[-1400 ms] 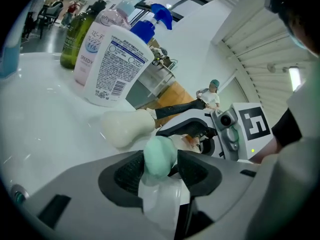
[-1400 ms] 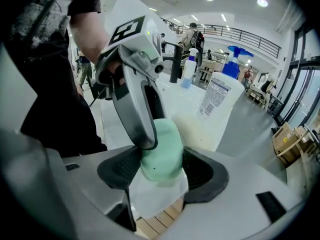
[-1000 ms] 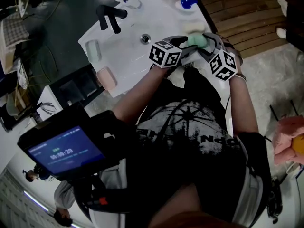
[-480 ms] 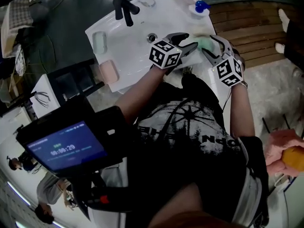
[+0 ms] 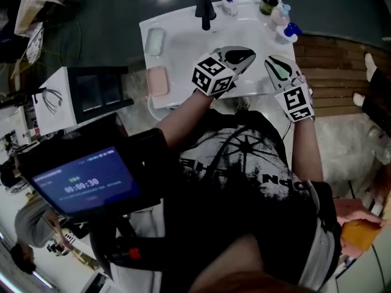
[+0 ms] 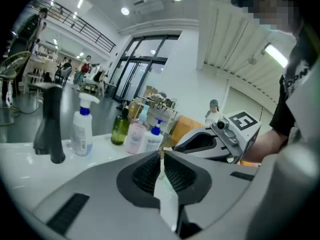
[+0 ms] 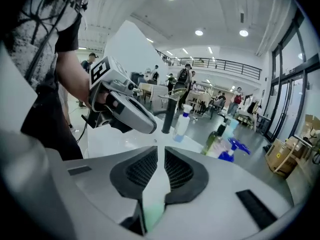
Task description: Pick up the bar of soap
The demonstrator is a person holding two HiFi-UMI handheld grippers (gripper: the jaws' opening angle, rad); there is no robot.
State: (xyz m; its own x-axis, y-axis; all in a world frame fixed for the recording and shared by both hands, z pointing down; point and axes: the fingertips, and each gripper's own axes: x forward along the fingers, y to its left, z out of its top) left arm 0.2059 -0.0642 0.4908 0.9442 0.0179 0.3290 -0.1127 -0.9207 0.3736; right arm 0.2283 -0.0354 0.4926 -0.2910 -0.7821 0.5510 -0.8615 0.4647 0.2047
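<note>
Sink top (image 5: 181,57): soap bars (image 5: 154,41) left edge, bottles (image 5: 269,1) far edge

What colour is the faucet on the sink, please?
Black; the faucet shows best in the left gripper view.

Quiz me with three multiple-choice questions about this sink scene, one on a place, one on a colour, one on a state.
1. Where does the pink rectangular soap bar lie? A. on the white ceramic sink's left rim B. in the bowl's middle C. on the floor
2. What colour is the tall tap? A. chrome B. black C. gold
3. The black device's screen is: A. dark B. cracked C. lit blue
Answers: 1 A, it rests on the rim beside the pale green bar; 2 B, dark against the white sink; 3 C, it glows with digits.
</note>
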